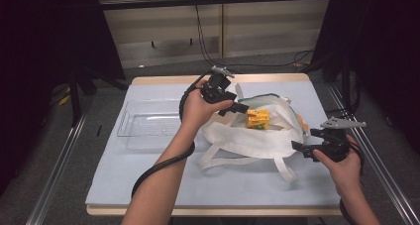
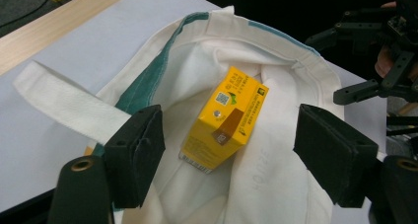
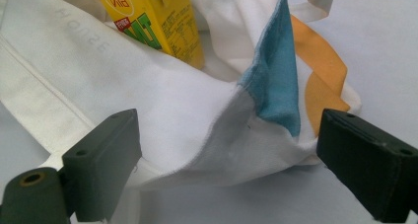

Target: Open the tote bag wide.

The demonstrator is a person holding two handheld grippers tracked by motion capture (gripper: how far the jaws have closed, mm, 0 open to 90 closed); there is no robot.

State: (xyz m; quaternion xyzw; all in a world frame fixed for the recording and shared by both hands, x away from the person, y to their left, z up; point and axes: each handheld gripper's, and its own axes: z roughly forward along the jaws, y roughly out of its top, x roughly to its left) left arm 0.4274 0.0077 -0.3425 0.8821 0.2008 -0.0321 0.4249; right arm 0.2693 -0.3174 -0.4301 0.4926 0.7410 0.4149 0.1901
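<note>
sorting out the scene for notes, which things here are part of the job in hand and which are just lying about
Part of the job:
- white cloth bag, lying open on the table
- yellow drink carton, inside the bag
- left gripper, open above the carton
- right gripper, open at the bag's edge

Lying about:
- clear plastic tray, left of the bag

My left gripper (image 2: 226, 150) has open room above the carton (image 2: 224, 118); bag (image 2: 276, 174) walls crowd both sides.

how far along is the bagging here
Done: the yellow carton lies inside the white bag. In hand: the left tool hangs open over the bag's mouth, holding nothing; the right tool is open at the bag's edge. Left: judging by the tray, little or nothing to load.
</note>
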